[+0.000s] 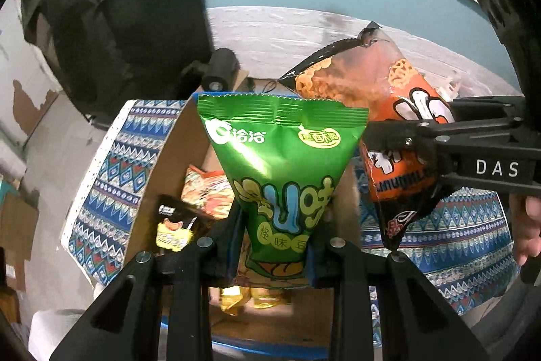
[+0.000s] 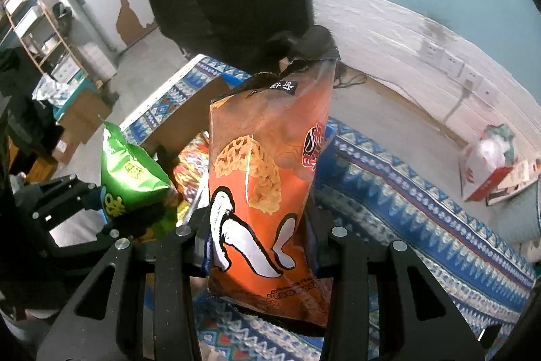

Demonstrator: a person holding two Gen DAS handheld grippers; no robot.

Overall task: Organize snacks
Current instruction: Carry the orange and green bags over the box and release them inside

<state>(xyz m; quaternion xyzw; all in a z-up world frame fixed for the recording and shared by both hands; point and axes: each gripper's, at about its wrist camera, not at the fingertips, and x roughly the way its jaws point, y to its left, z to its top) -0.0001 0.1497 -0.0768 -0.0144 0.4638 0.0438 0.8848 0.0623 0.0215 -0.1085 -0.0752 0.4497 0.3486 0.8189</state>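
My left gripper (image 1: 275, 246) is shut on a green snack bag (image 1: 280, 164) and holds it upright over an open cardboard box (image 1: 175, 158). My right gripper (image 2: 262, 246) is shut on an orange snack bag (image 2: 267, 178), held upright. In the left wrist view the right gripper (image 1: 399, 158) and its orange bag (image 1: 375, 97) are to the right of the green bag. In the right wrist view the left gripper (image 2: 101, 212) and the green bag (image 2: 132, 178) are at the left. Inside the box lie an orange-red packet (image 1: 208, 188) and a small black-and-yellow packet (image 1: 174, 224).
The box sits on a blue patterned cloth (image 2: 405, 192). A dark garment (image 1: 115, 16) hangs above at the back left. A white wall (image 2: 389, 32) with sockets runs behind. Shelves (image 2: 37, 22) stand at the far left, a red-and-white bag (image 2: 490, 158) lies on the right.
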